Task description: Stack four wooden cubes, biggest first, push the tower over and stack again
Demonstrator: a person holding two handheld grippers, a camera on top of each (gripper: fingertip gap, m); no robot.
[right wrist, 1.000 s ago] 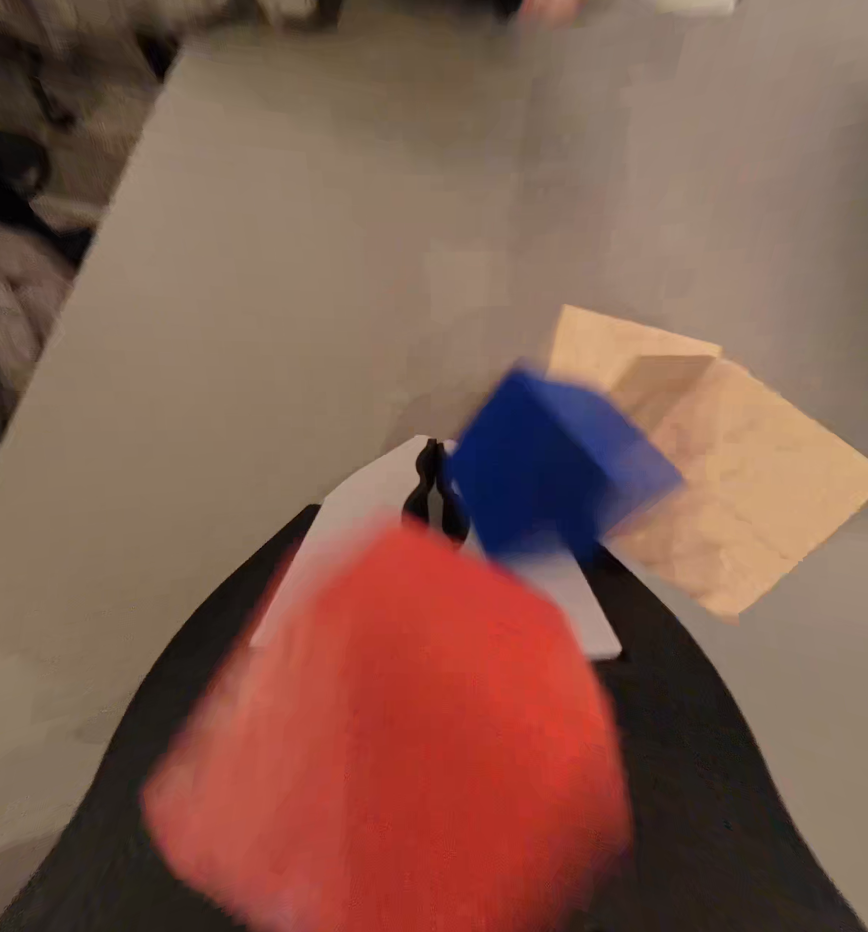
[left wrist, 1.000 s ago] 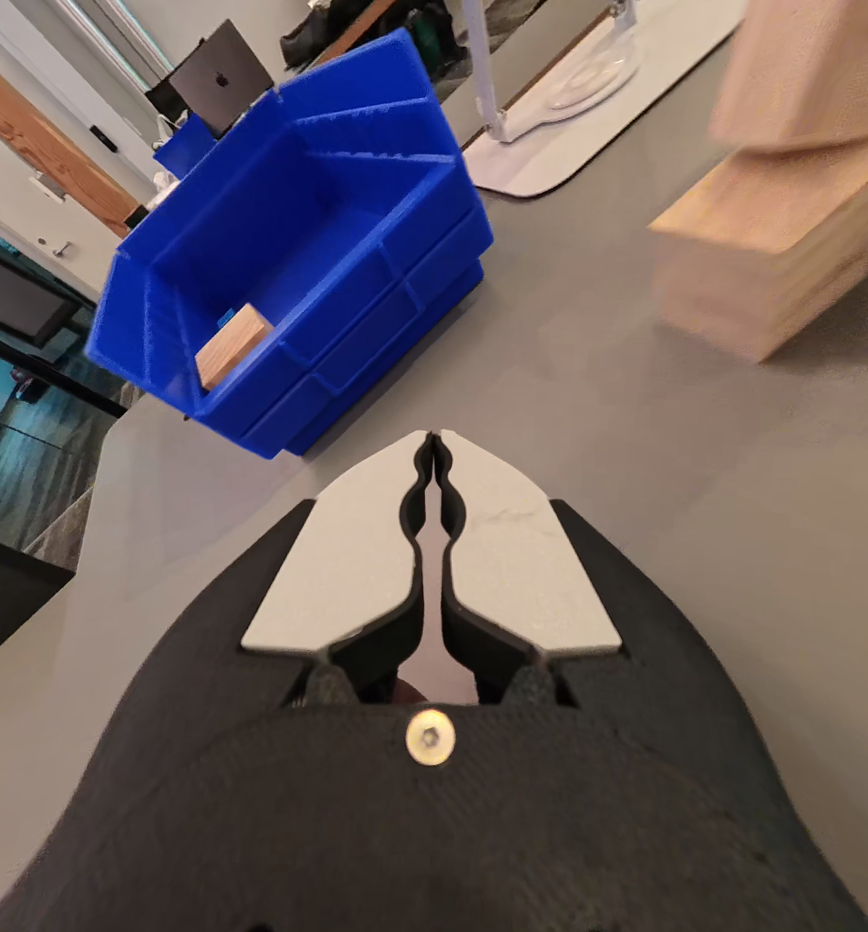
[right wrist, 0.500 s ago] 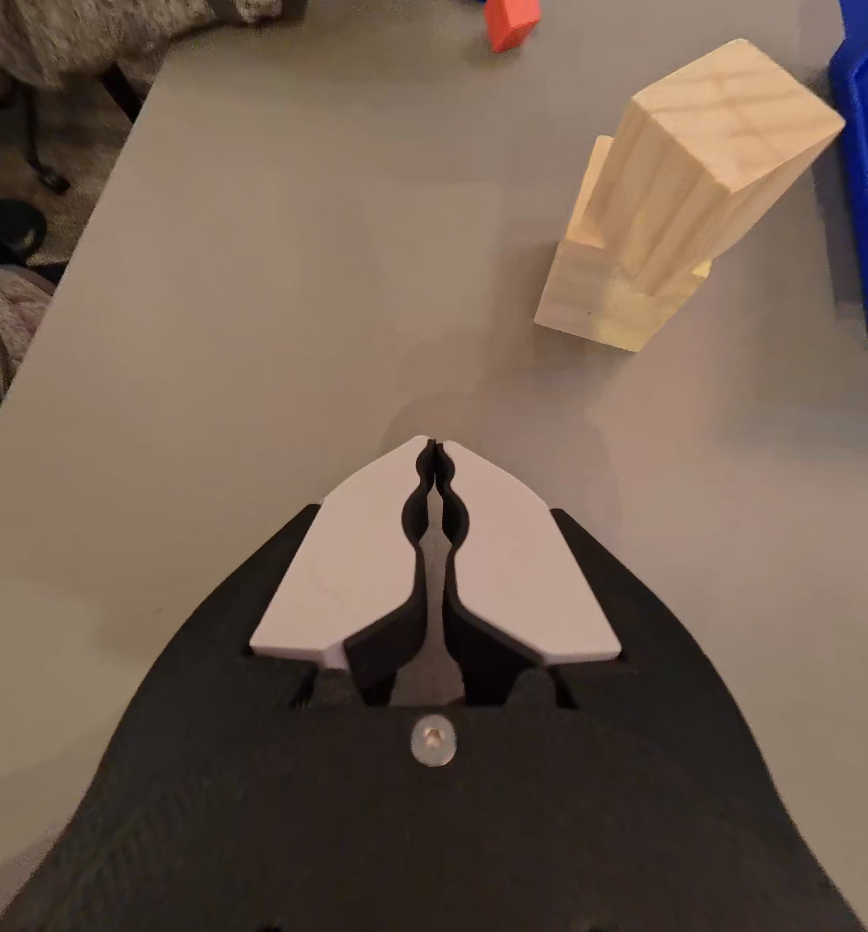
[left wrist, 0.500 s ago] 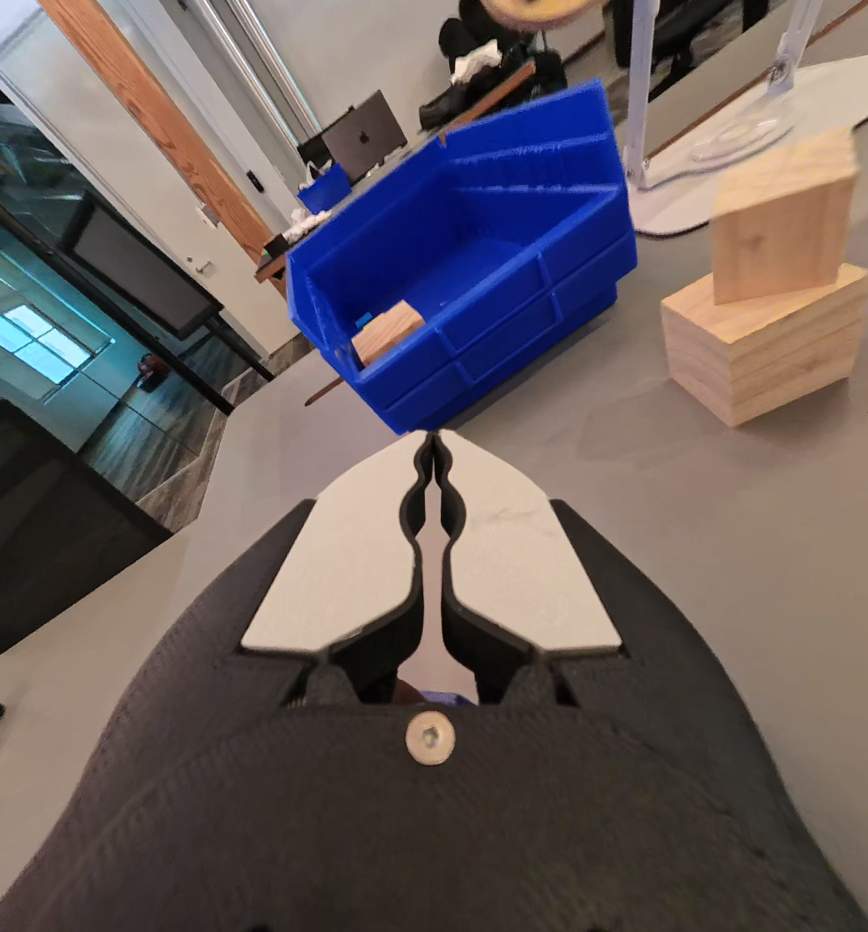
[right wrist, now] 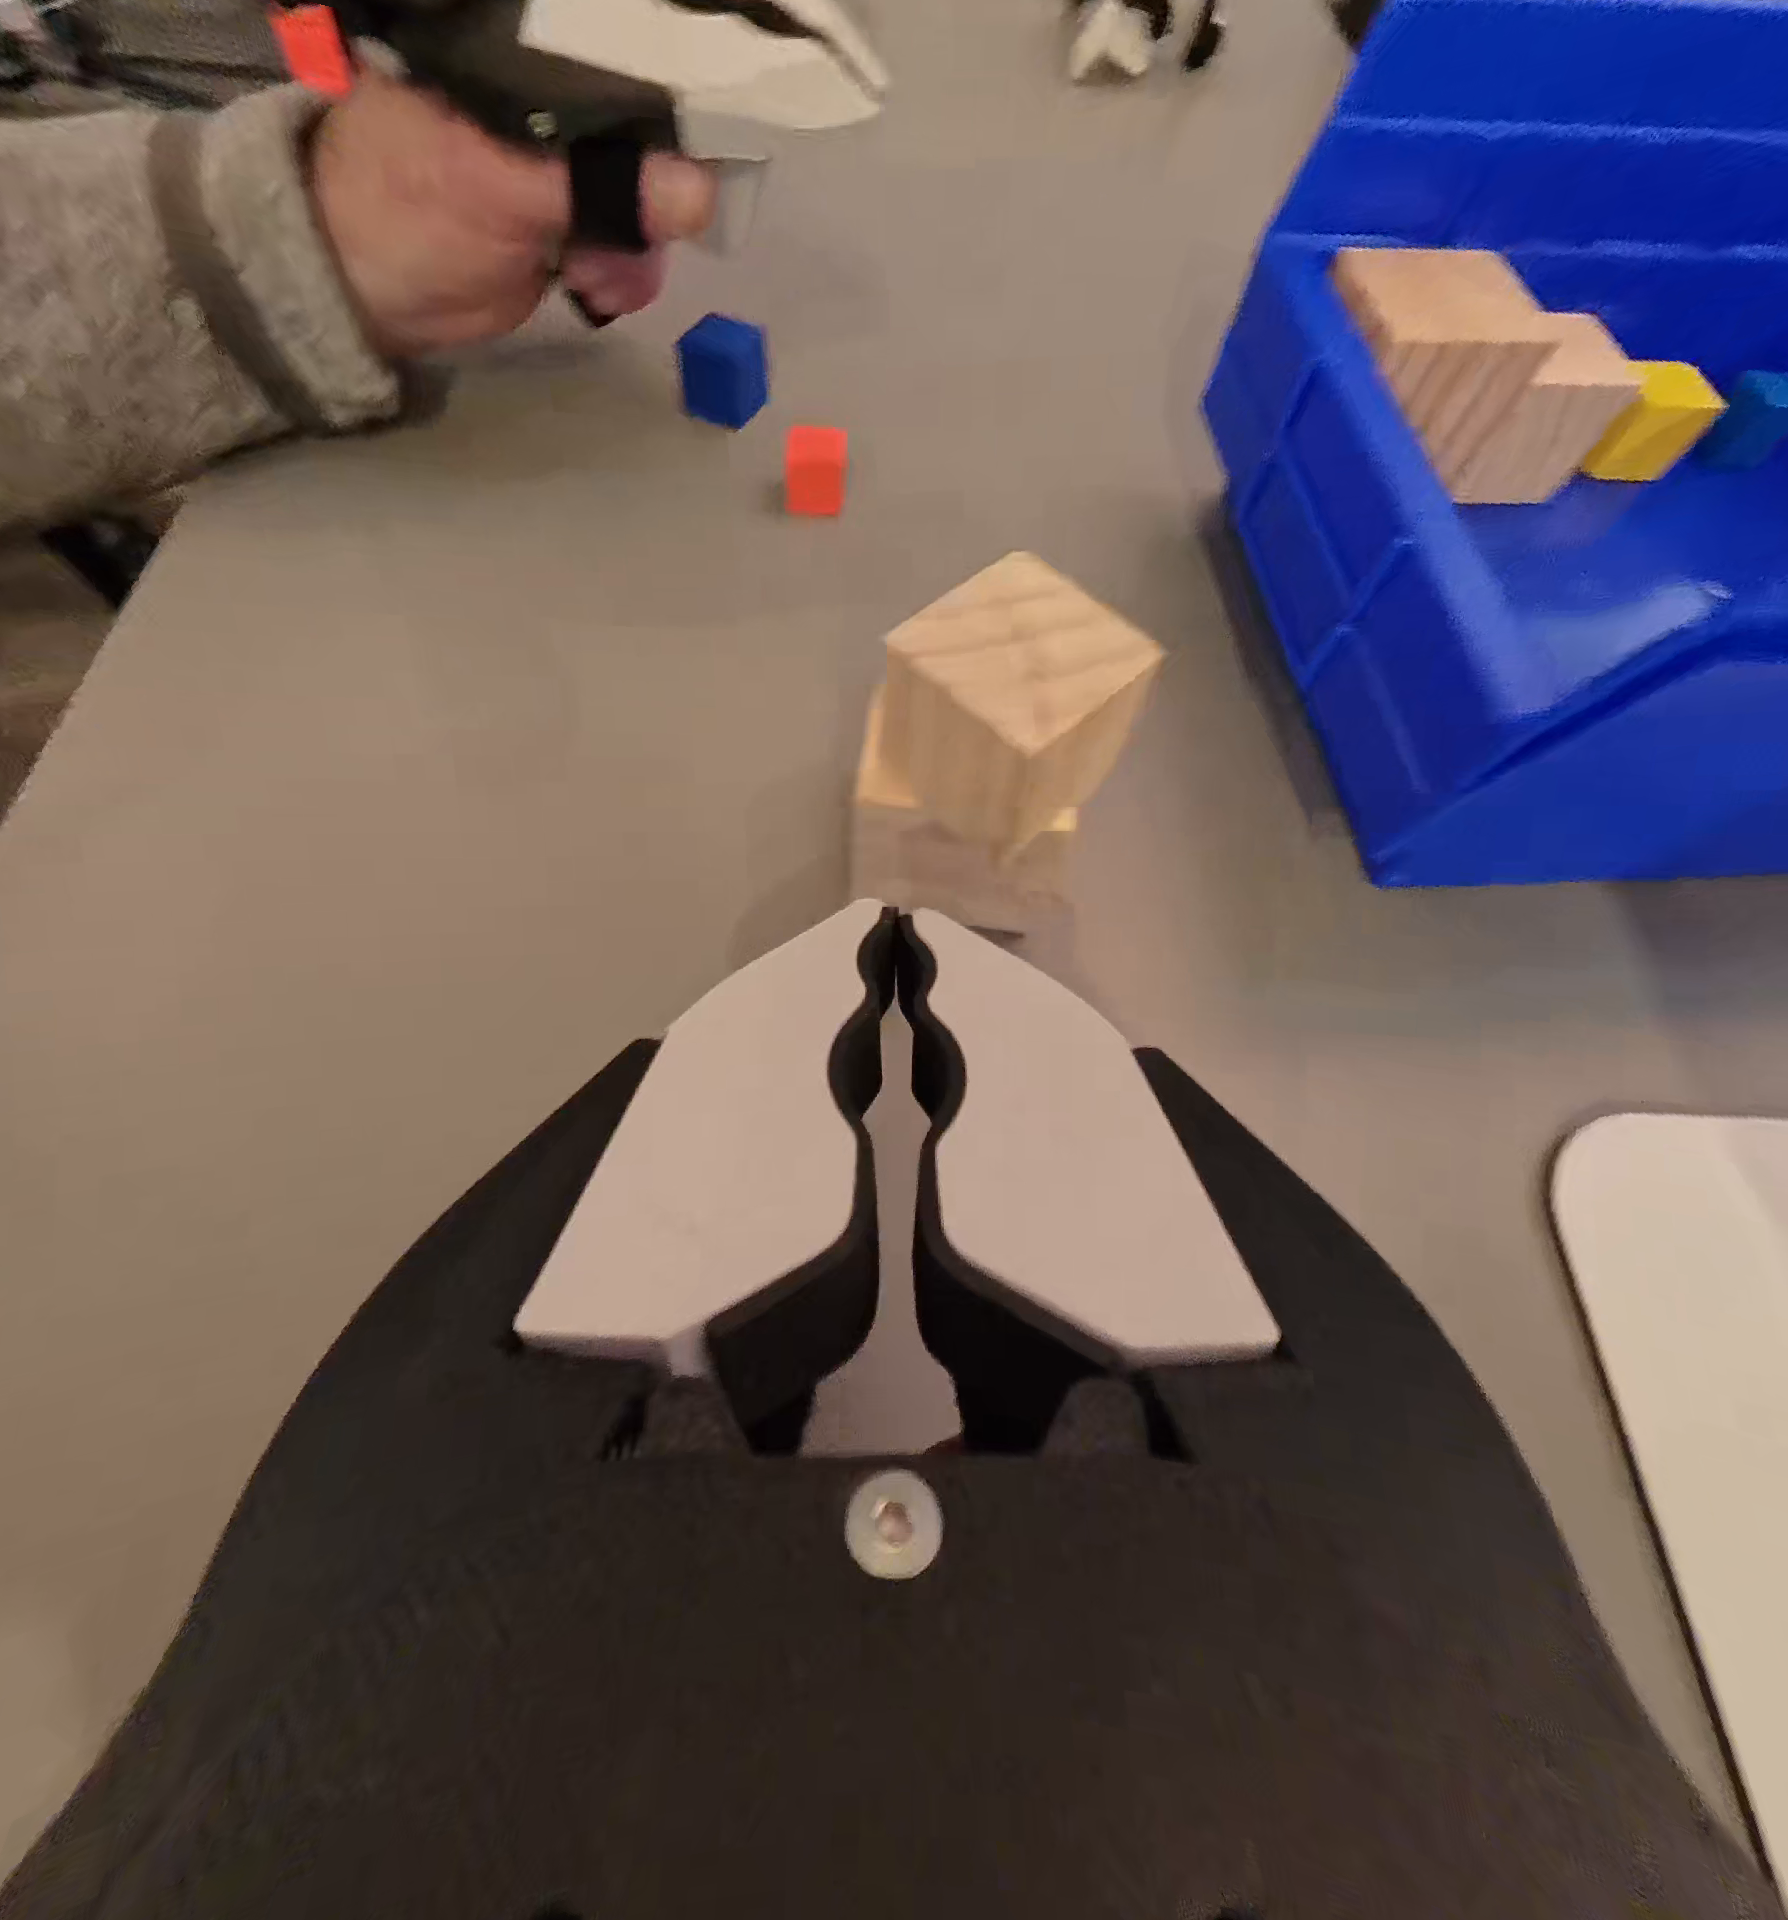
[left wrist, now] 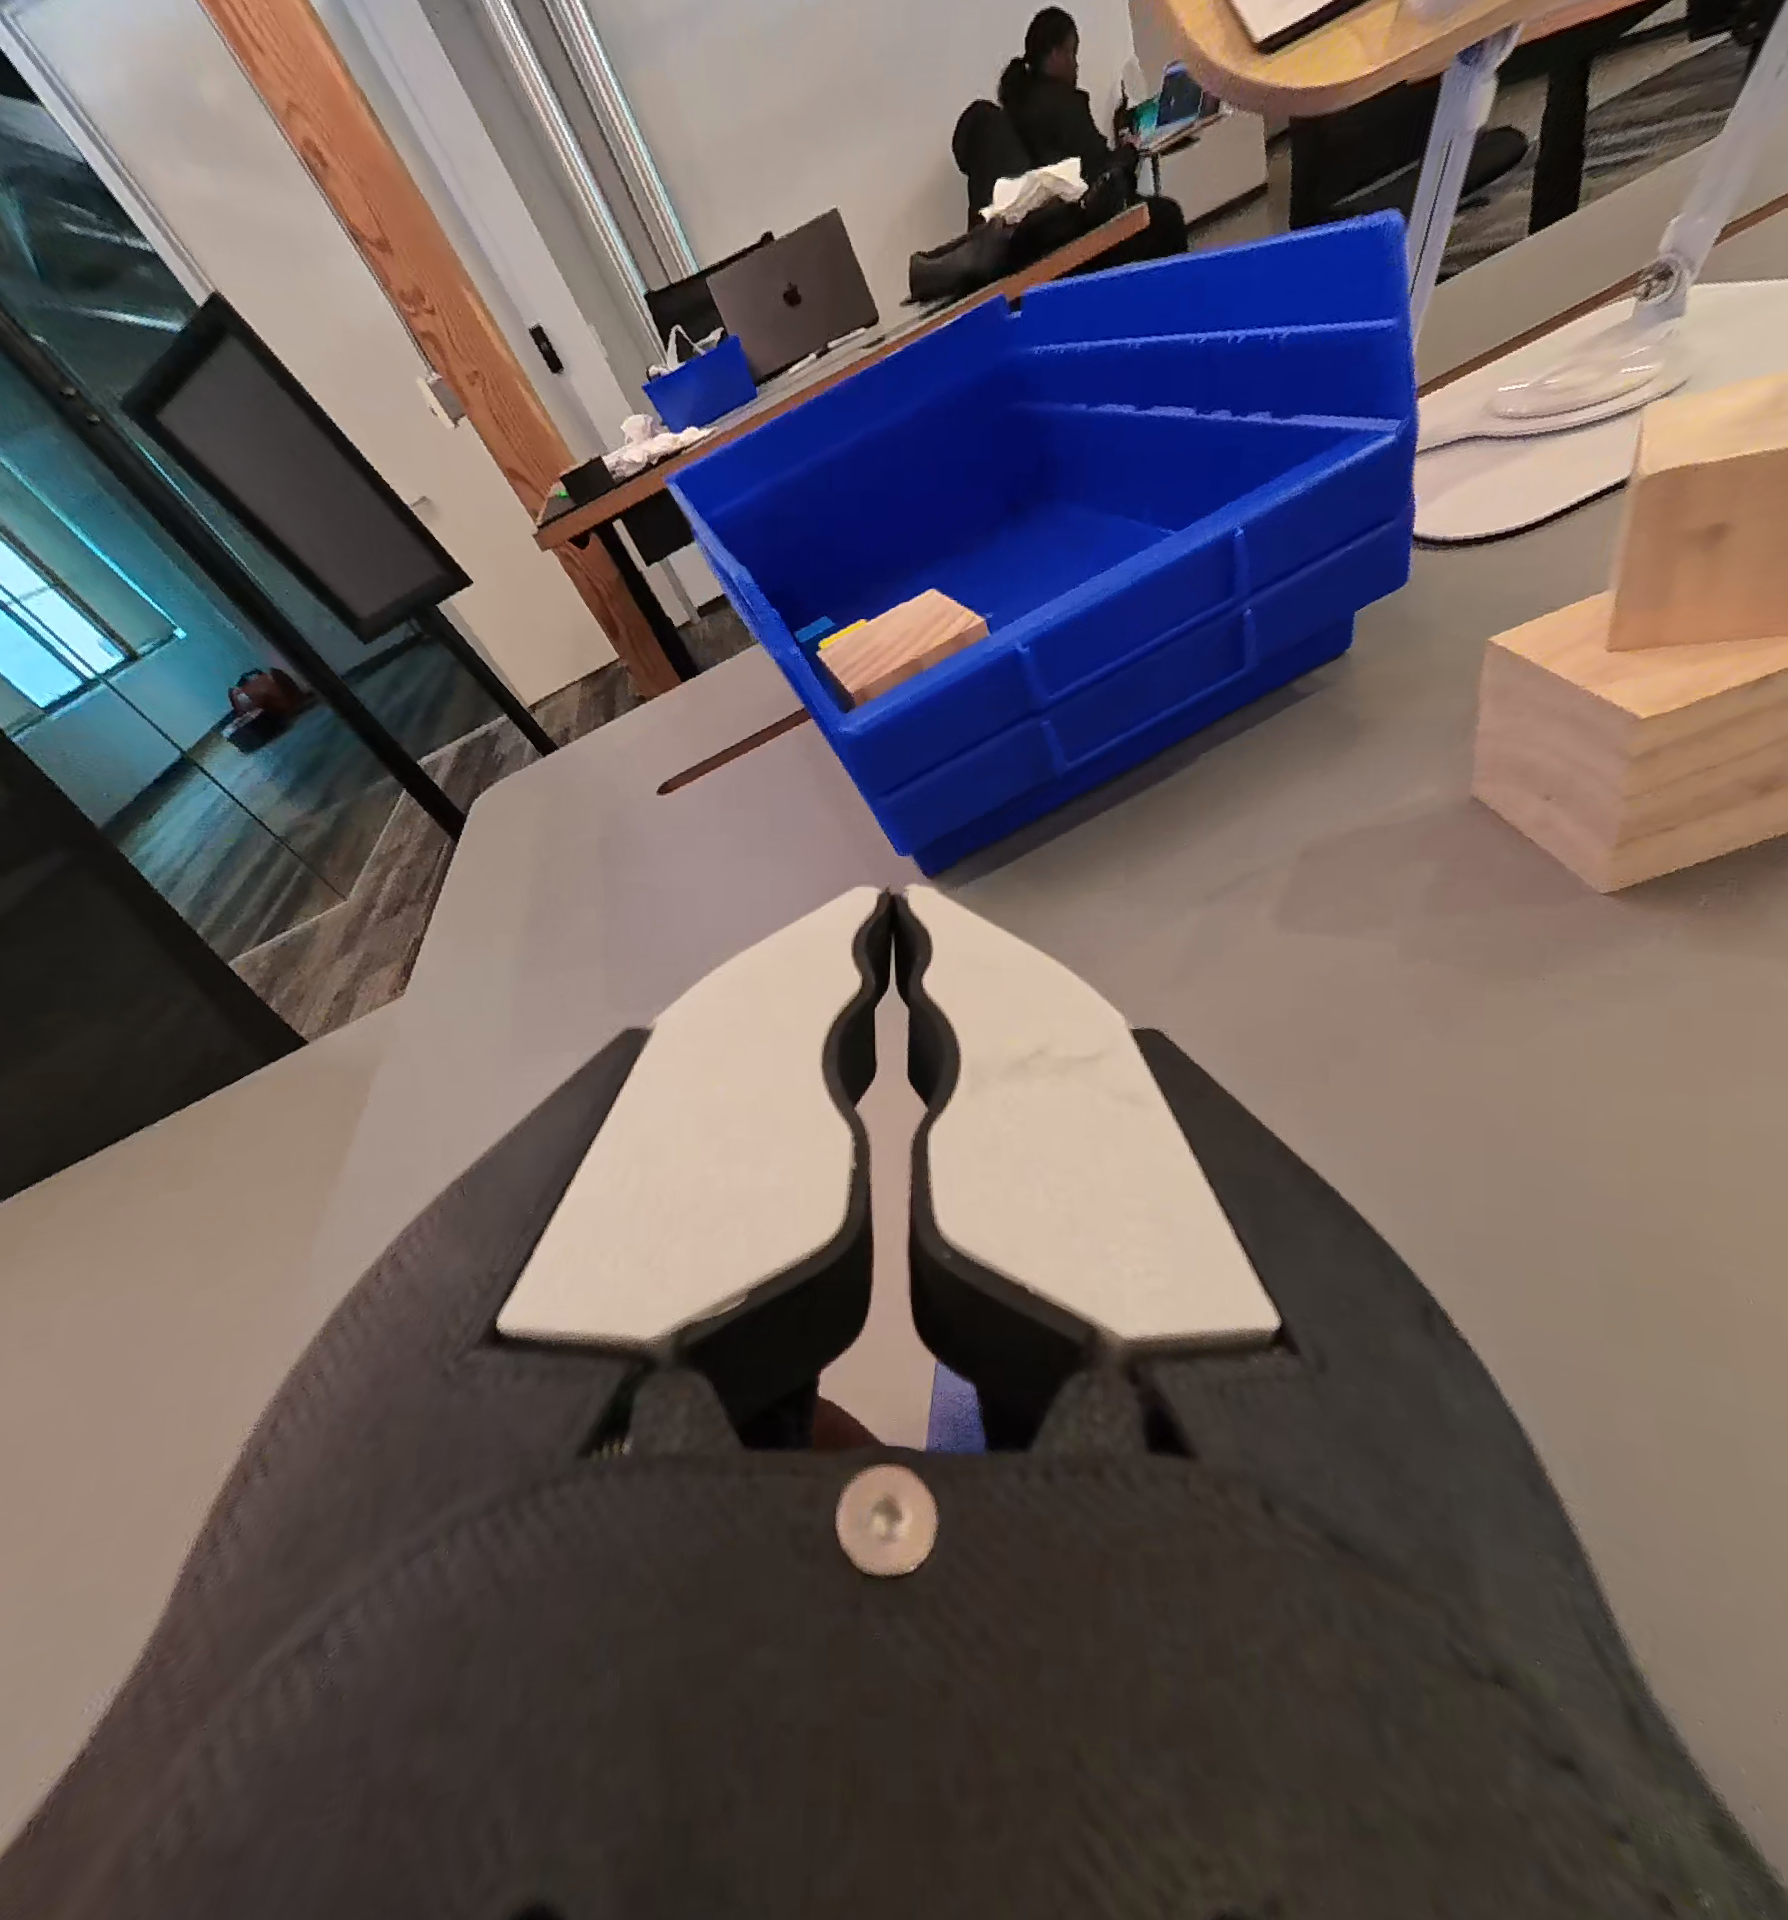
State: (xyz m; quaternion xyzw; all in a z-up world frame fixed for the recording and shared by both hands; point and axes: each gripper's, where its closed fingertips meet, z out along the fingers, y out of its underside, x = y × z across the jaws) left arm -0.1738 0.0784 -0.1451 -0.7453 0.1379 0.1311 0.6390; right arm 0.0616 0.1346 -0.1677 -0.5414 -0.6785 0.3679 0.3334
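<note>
Two plain wooden cubes stacked on the grey tabletop [right wrist: 454, 831]: largest cube [right wrist: 957, 857] below, flat on the surface; second cube [right wrist: 1015, 691] on top, twisted off square, corners overhanging. Small blue cube [right wrist: 724, 369] and smaller red cube [right wrist: 816, 470] lying apart farther along, both upright, near each other, not touching. All free of any gripper.

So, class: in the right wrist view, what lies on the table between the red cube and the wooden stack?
Nothing: bare table separates red cube from stack, right wrist view.
</note>
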